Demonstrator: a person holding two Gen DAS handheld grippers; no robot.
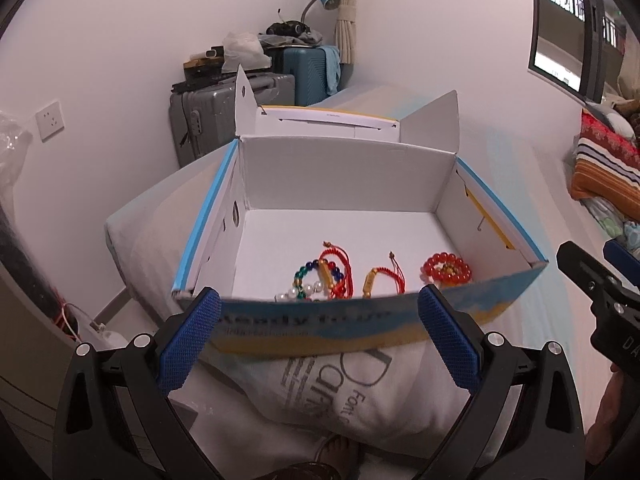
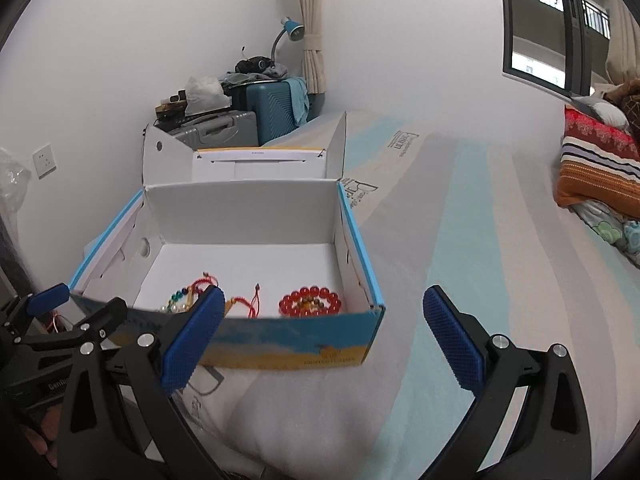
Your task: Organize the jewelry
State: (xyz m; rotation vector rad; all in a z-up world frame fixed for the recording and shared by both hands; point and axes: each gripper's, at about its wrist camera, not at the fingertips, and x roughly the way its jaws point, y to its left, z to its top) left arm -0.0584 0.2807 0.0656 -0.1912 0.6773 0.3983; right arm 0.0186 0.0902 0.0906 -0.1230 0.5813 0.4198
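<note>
Left wrist view: my left fingers point(image 1: 320, 312) stand wide apart and hold nothing, their tips just short of the near wall of the open cardboard box point(image 1: 348, 168). This view looks squarely into the box and shows all the jewelry lying on the white floor near that wall: a multicoloured bead bracelet point(image 1: 310, 280) tangled with a red cord bracelet point(image 1: 338, 264) at left, a second red cord bracelet with a gold tube point(image 1: 384, 278) in the middle, and a red bead bracelet point(image 1: 446, 270) at right. The pieces at middle and right lie apart from each other. My right gripper appears only as a black body point(image 1: 600, 292) at the right edge.

Right wrist view: my right fingers point(image 2: 324, 312) are likewise spread and empty, set to the right of the box's centre. Its left fingertip point(image 2: 200, 320) hides much of the multicoloured bracelet, but the red bead bracelet point(image 2: 310, 302) shows a ring of brown beads lying inside it. Only this view shows the box's right outer corner point(image 2: 378, 308) and the broad stretch of striped bed point(image 2: 460, 216) beside it.

Edges and room: the rear half of the box floor is bare; the lid point(image 2: 256, 160) lies folded back behind the rear wall. The box sits near the bed's left edge, with suitcases point(image 1: 224, 112) beyond.
</note>
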